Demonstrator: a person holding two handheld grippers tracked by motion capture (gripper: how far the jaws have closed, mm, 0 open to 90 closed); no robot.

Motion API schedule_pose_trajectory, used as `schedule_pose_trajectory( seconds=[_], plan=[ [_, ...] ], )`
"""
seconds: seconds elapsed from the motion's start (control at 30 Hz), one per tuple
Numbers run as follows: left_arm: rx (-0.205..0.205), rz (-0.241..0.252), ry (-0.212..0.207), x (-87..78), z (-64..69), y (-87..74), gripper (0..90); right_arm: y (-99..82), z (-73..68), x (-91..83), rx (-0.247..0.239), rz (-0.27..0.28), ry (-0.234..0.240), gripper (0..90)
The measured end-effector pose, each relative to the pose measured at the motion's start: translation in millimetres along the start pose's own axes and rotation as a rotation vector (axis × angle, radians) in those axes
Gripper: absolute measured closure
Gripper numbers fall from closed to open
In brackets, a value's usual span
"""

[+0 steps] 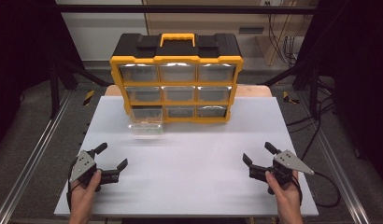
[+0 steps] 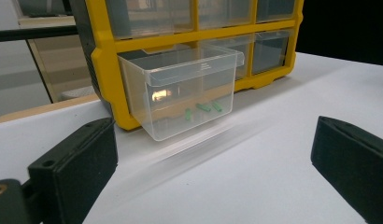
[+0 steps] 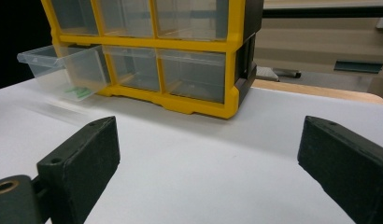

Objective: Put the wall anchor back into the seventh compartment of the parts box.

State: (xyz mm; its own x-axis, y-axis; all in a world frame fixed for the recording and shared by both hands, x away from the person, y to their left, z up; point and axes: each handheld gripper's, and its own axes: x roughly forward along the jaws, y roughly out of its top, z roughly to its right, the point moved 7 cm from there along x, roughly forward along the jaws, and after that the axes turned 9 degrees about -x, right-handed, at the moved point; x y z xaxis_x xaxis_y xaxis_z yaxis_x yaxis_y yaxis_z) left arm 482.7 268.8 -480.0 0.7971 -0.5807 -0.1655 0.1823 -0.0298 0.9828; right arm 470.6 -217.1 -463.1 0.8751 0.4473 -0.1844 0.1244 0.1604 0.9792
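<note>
A yellow and black drawer cabinet [image 1: 176, 74] with clear drawers stands at the back of the white table [image 1: 189, 154]. Its bottom left drawer [image 1: 145, 122] is pulled out and holds a few small green pieces [image 2: 202, 109]; the same drawer [image 3: 63, 70] sits far left in the right gripper view. My left gripper [image 1: 111, 156] rests open near the table's front left, with nothing between its jaws. My right gripper [image 1: 258, 153] stays open at the front right, also holding nothing.
The cabinet [image 2: 189, 32] has a yellow carry handle [image 1: 177, 37] on top. Metal frame rails run along both sides of the table. A cable [image 1: 327, 189] trails off the right gripper past the table's right edge.
</note>
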Motion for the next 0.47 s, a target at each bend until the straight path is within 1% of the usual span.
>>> schedule_pose_trajectory(
  seconds=[0.1,0.13,0.2,0.27,0.37,0.47],
  plan=[
    [-0.001,0.001,-0.002,0.1,-0.8,-0.5,0.6,-6.7,-1.5,3.6,-0.006,0.002,0.001,6.5],
    [-0.002,0.0,-0.002,0.2,-1.3,-0.8,0.6,-11.6,-2.6,6.6,0.002,0.003,0.007,6.8],
    [-0.008,0.0,-0.004,0.2,-1.8,-1.4,0.6,-14.1,-2.8,8.3,0.0,0.003,0.008,6.8],
    [-0.019,0.0,-0.011,0.3,-2.1,-2.0,0.4,-17.8,-4.1,10.7,0.014,0.009,0.01,6.9],
    [-0.019,0.002,-0.011,0.7,-2.3,-1.8,0.4,-21.3,-6.7,14.4,0.023,0.023,0.02,6.9],
    [-0.018,0.002,-0.01,0.7,-2.5,-1.6,0.4,-21.1,-7.6,17.6,0.019,0.038,0.025,6.9]
  ],
)
